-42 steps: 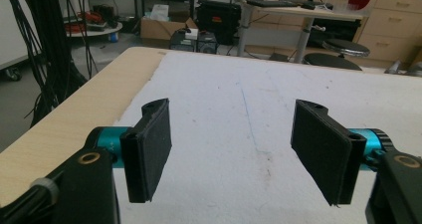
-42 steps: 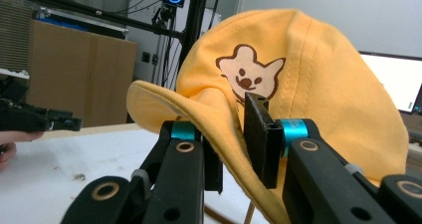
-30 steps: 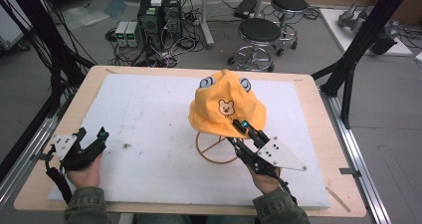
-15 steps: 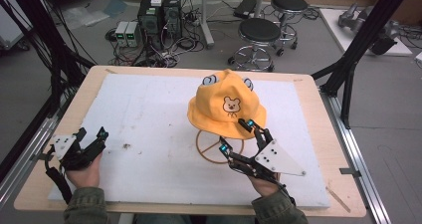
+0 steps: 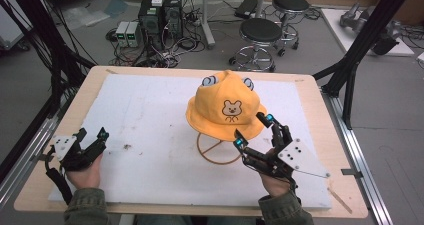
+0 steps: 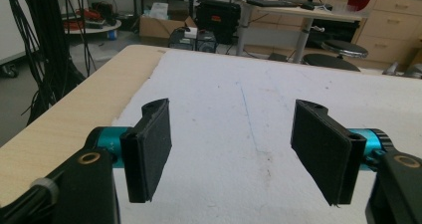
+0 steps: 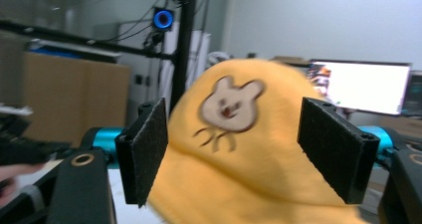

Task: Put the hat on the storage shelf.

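The right tongs [image 5: 253, 131] stood spread wide, having just been opening, with nothing pinched between the pads; in the right gripper view the pads [image 7: 145, 147] framed the hat [image 7: 244, 154] from either side without pressing on it. From above, the tips of the right tongs sat just at the front brim of the yellow bucket hat [image 5: 226, 105], one tip at the brim's lower edge and the other beside its right side, held from below by the person's right hand [image 5: 274, 181].

The left tongs [image 5: 91, 136] were also spread apart and empty, lying low over the white mat near the tabletop's left front corner, well apart from the hat. In the left gripper view their pads [image 6: 149, 149] bracketed nothing but bare white mat [image 6: 239, 134].

The hat, with a small bear face on its front and two ears on top, perched on a thin wire stand [image 5: 218, 152] whose ring base rested on the mat just left of the right tongs.

The white mat [image 5: 150, 120] covered most of a pale wooden tabletop [image 5: 310, 92]. Beyond it stood two black stools [image 5: 261, 32], computer boxes with tangled cables [image 5: 160, 15] on a grey floor, and black frame struts on either side.
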Demonstrator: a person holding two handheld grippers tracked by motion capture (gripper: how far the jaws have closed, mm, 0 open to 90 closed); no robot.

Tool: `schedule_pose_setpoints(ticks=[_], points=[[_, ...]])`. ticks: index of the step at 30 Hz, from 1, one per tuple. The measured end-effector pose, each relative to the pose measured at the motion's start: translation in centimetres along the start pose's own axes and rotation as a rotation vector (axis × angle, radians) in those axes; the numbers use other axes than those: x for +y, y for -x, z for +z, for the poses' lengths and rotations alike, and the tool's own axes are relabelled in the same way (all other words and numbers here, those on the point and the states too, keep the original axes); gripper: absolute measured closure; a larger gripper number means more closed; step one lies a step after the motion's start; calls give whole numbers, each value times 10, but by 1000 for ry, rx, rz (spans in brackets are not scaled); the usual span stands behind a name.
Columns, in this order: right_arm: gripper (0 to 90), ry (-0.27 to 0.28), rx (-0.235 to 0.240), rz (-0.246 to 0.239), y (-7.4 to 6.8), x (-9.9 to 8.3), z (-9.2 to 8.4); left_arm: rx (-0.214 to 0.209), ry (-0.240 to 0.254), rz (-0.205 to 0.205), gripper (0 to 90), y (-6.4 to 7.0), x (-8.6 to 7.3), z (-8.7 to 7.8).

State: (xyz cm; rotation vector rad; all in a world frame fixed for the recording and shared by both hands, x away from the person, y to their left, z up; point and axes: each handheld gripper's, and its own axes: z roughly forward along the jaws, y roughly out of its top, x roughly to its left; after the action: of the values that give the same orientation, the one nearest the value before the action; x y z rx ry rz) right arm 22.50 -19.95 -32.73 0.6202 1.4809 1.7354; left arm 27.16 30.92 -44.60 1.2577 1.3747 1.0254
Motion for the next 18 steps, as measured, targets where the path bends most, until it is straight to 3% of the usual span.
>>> schedule_pose_setpoints(ticks=[7, 18], points=[[263, 17, -112, 36, 21, 6, -7, 1, 0, 0, 324, 0, 0, 0], [263, 10, -239, 49, 50, 7, -20, 1, 3, -2, 324, 0, 0, 0]])
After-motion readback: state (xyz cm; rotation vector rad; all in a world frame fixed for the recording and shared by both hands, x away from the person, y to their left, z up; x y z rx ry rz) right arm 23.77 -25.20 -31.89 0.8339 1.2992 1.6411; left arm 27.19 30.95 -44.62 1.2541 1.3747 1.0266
